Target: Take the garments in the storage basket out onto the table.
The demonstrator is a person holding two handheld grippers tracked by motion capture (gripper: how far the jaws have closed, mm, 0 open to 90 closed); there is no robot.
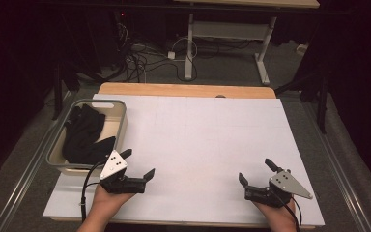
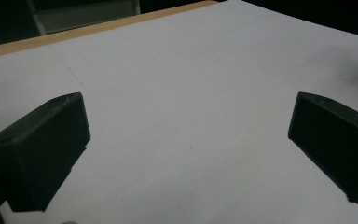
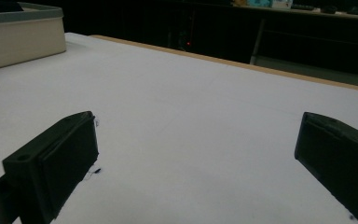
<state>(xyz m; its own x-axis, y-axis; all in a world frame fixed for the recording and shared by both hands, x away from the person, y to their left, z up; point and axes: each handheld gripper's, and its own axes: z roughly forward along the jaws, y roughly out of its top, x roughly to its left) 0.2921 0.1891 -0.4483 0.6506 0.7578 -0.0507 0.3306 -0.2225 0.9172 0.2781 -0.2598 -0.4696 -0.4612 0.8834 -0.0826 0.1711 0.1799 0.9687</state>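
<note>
Jaws, left: spread wide and holding nothing; my left gripper (image 1: 138, 163) sits low over the white counter (image 1: 198, 145), near its front edge.
Bin: a beige bin (image 1: 118, 105) with a grey rim stands just left of and beyond my left jaws, close by.
Dark cloth: a black garment (image 1: 84, 133) is heaped inside that bin, not in my grasp.
Jaws, right: my right gripper (image 1: 258, 173) is equally parted and bare, well apart from the bin.
Progress: by my reckoning nothing is begun; the cloth has yet to be lifted out onto the bare sheet between my jaws.
Writing: no label or brand I can read.
</note>
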